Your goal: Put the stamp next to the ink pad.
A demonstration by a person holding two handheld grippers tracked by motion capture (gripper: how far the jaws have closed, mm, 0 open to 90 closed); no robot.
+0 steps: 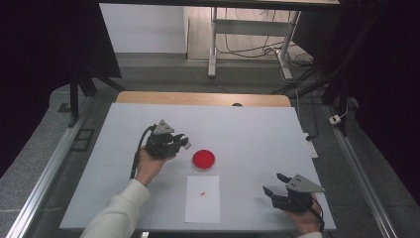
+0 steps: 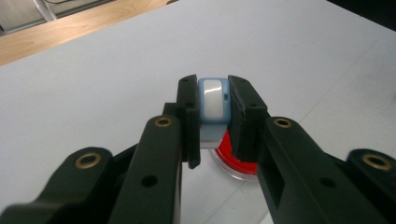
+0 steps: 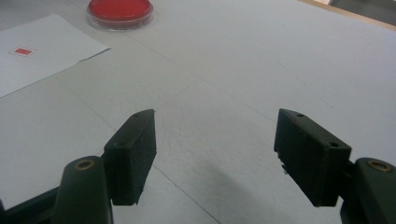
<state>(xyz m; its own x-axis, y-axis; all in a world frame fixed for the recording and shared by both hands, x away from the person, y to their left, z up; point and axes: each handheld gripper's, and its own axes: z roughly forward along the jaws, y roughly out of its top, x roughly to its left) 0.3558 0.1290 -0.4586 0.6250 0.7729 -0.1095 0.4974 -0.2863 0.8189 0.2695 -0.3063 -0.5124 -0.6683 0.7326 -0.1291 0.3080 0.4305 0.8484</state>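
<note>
Left gripper (image 2: pixel 214 112) clamps blue stamp (image 2: pixel 213 99)

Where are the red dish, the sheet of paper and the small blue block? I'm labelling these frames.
red dish (image 1: pixel 203 159): high view, centre of its red inside.
sheet of paper (image 1: pixel 203 206): high view, bare lower part.
small blue block (image 2: pixel 213 100): left gripper view, its white face.

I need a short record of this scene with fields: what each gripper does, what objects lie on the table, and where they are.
left gripper: shut on small light-blue and white block, held just left of the dish in the high view
right gripper: open, holding nothing, near the table's front right
round clear dish with red inside: mid-table, beyond the paper
white paper sheet: front centre, flat
small red square mark: on the sheet
table surface: white board over wood
</note>
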